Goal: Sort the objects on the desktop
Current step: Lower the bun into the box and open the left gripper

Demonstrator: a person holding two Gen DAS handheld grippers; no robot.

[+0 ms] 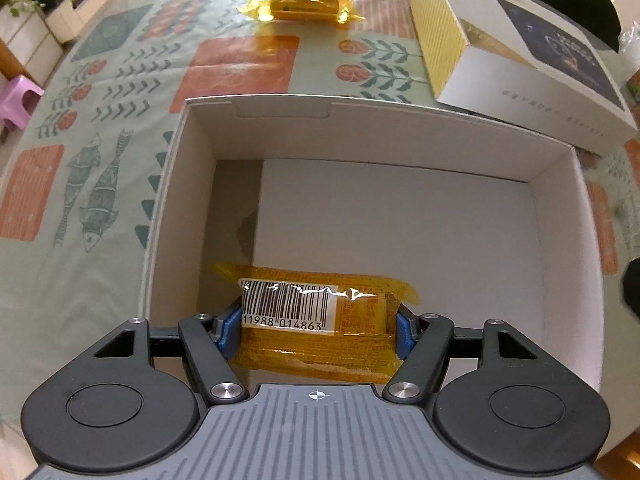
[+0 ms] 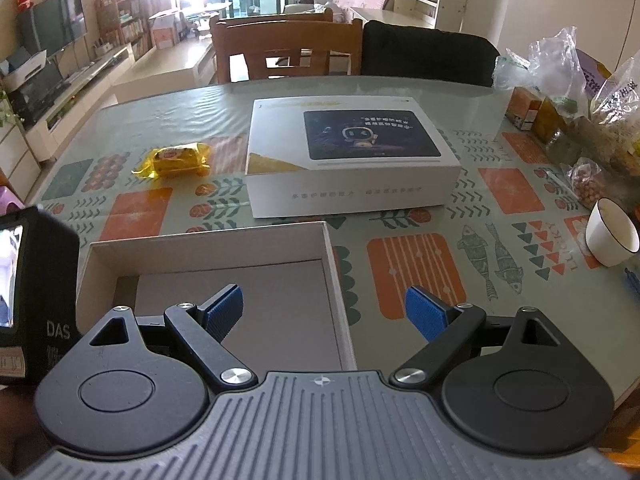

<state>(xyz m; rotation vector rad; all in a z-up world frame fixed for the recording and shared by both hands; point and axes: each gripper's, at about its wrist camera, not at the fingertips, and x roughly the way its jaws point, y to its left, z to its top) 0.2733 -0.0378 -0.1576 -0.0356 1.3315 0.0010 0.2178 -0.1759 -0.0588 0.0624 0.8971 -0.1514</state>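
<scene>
My left gripper [image 1: 318,330] is shut on a yellow snack packet [image 1: 316,312], barcode side up, held just above the floor of the open white box [image 1: 400,132], near its front wall. A second yellow snack packet [image 1: 302,4] [image 2: 176,158] lies on the tablecloth beyond the box. My right gripper [image 2: 324,312] is open with nothing between its blue pads [image 2: 424,316]; it hovers over the right front part of the open white box [image 2: 208,240], above that box's right wall.
A closed white box lid [image 2: 352,160] [image 1: 520,60] with a dark picture lies behind the open box. A white cup [image 2: 612,232], plastic bags and small jars [image 2: 560,112] crowd the table's right side. Wooden chairs [image 2: 288,48] stand at the far edge. The left gripper's body [image 2: 36,280] is at the left.
</scene>
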